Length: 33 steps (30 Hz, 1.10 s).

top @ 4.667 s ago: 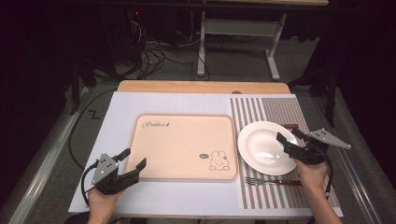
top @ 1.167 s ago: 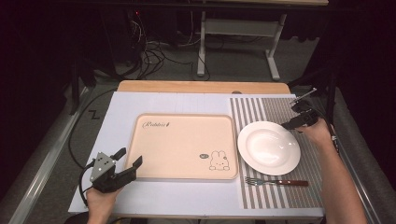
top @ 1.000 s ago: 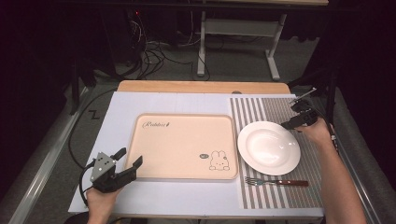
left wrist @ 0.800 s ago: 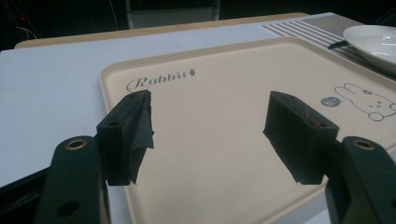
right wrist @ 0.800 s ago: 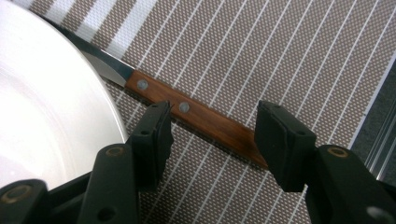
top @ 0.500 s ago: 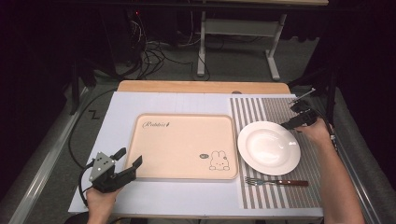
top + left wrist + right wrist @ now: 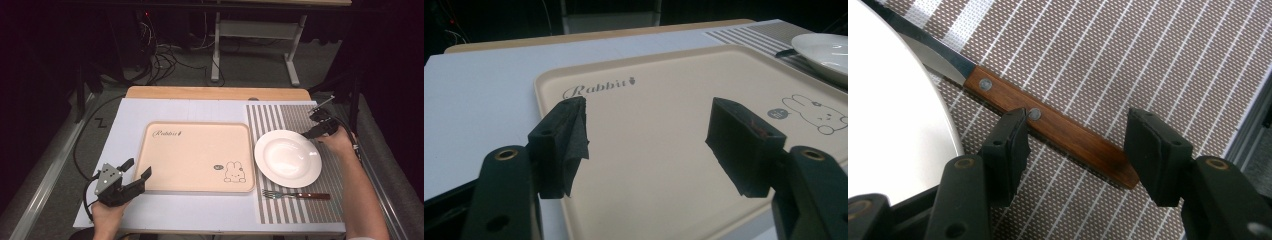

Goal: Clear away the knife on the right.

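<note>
The plate (image 7: 893, 100) hides your knife's (image 7: 1048, 127) blade. Since earlier, your right gripper (image 7: 1075, 150) left the plate; its jaws, just widening, straddle the handle unpinched. Left gripper (image 7: 646, 145) jaws spread, empty.

Left gripper (image 7: 134, 176): black body, grey three-cornered plate on top, black cable trailing back. Jaws black, brass-ringed holes near their base; pads (image 7: 565, 137) matte, blocky (left one ragged at the edge). Right gripper (image 7: 1075, 150): same black jaws, ringed holes, thin cable. Forearms bare, no sleeves.
</note>
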Motion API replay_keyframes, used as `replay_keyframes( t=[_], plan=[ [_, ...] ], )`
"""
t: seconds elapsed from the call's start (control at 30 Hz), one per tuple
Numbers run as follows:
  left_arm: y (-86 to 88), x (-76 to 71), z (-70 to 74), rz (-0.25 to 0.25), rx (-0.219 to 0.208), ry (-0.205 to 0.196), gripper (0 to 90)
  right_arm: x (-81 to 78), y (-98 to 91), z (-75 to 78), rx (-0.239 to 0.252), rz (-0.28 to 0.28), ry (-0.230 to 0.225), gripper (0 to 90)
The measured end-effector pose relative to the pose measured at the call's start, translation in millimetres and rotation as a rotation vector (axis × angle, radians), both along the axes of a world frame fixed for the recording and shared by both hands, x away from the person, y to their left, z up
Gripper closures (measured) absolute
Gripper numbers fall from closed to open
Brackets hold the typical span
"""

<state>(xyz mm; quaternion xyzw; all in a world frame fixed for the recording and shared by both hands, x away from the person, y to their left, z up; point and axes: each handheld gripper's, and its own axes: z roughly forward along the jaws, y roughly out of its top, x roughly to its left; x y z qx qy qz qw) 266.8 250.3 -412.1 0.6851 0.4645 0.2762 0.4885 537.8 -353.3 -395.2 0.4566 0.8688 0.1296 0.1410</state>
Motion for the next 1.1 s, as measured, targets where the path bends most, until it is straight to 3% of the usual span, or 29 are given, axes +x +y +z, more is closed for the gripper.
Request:
replay_keyframes(
  t=[0.1, 0.17, 0.27, 0.33, 0.57, 0.73, 1.1],
  plan=[
    [0.6, 0.3, -0.1, 0.001, -0.006, 0.004, 32.9, 1.7, -0.6, -0.5, 0.012, 0.007, 0.018, 42.1],
    [1.0, 0.9, -0.1, -0.005, -0.018, 0.012, 32.6, 3.7, -4.6, -1.8, 0.054, -0.024, 0.053, 41.3],
    [0.3, 1.4, -0.8, -0.015, -0.025, 0.020, 32.6, 3.3, -7.3, -2.8, 0.066, -0.027, 0.062, 41.2],
    [-0.9, 2.9, -1.7, -0.023, -0.023, 0.029, 32.6, 3.1, -9.2, -4.9, 0.054, -0.037, 0.095, 42.2],
    [-1.7, 3.3, -1.8, -0.034, -0.030, 0.037, 32.3, 1.5, -8.2, -4.8, 0.055, -0.040, 0.088, 43.4],
    [-2.9, 3.6, -2.0, -0.043, -0.028, 0.037, 32.1, -0.8, -3.4, -3.1, 0.042, -0.017, 0.086, 56.5],
    [-3.5, 5.8, -3.7, -0.051, -0.021, 0.050, 31.8, -1.4, -2.7, -2.9, 0.049, -0.045, 0.090, 59.8]
  ],
)
